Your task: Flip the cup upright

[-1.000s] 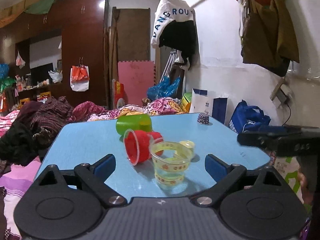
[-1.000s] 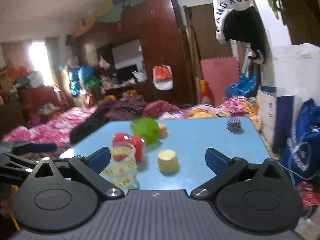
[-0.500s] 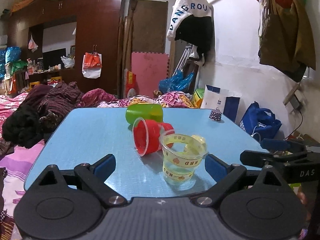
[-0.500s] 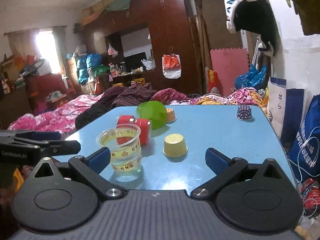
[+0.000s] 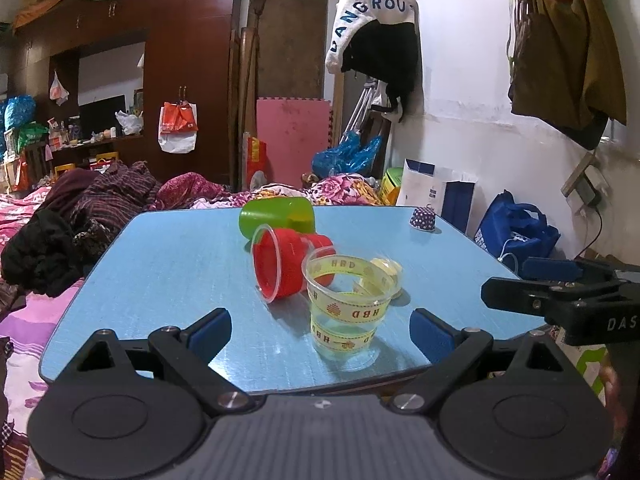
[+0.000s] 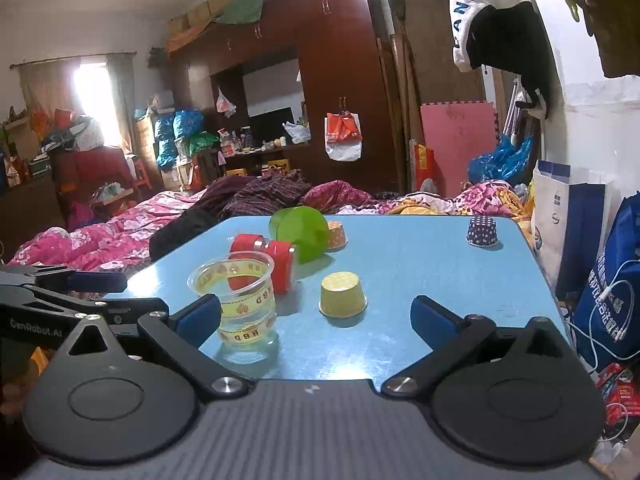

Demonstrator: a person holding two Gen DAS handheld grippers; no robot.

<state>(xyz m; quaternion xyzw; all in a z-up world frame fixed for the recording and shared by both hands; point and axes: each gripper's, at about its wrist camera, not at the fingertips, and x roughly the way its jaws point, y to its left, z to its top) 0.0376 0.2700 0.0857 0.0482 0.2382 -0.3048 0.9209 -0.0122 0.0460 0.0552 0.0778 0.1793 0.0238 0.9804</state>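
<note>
Upright, the clear plastic cup with yellow HBD bands [image 5: 347, 312] stands on the blue table [image 5: 168, 280] between the wide-open, empty left gripper [image 5: 320, 330] fingers; right gripper [image 6: 316, 316] equally spread, empty, cup apparently just beside its left fingertip [image 6: 200, 314].

Clear glossy plastic cup [image 5: 345, 307]; smooth, slightly reflective table [image 5: 168, 264].

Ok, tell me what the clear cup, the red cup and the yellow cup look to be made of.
Clear cup: thin glossy see-through plastic, by the look; the red cup shows through its wall, and printed yellow bands circle it.
Red cup: translucent glossy plastic, probably; light glows through its wall and the rim shines.
Yellow cup: likely matte paper, a dotted baking-cup style; no shine, opaque.
</note>
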